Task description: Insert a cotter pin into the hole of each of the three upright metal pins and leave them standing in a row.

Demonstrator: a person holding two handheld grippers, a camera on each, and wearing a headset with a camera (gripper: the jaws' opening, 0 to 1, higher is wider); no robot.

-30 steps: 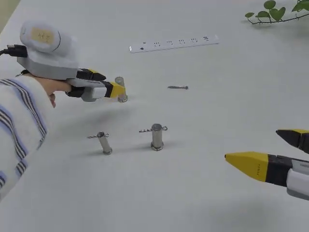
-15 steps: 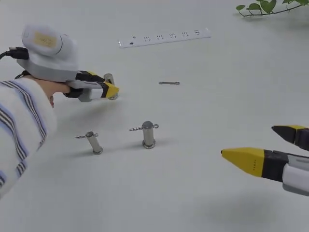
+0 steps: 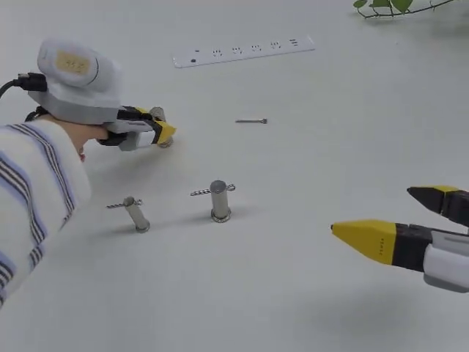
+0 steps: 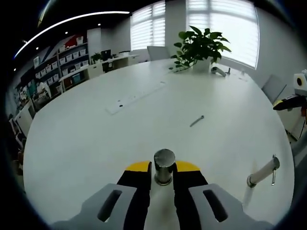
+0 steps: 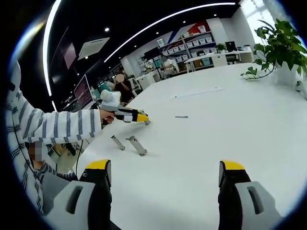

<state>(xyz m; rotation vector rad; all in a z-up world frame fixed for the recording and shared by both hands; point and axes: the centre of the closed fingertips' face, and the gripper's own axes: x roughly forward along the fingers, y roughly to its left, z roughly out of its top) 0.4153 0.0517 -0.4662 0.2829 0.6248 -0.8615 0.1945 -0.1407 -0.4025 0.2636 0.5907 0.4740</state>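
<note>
Hovering nearest, low at the right of the head view, the right gripper (image 3: 371,210) has its yellow-tipped black jaws wide apart and holds nothing. Beyond it on the white table (image 3: 308,293) stand two short steel cylinders, each already with a thin wire cotter through its head. The middle steel pin (image 3: 219,202) is upright. The left steel pin (image 3: 137,216) seems to lean slightly, though the camera angle may account for that. Farther back, the left gripper (image 3: 165,130) has its jaws closed against both sides of the third steel pin (image 4: 164,165), which shows no cotter through it. The loose cotter pin (image 3: 251,121) lies flat to its right, well apart, with a white power strip (image 3: 244,51) and a leafy green plant (image 3: 388,6) beyond. Two of three look done, and the step in hand is steadying the third. Next, I judge, the right gripper must reach across, pinch the loose cotter pin near its looped end and line it up with the hole.
</note>
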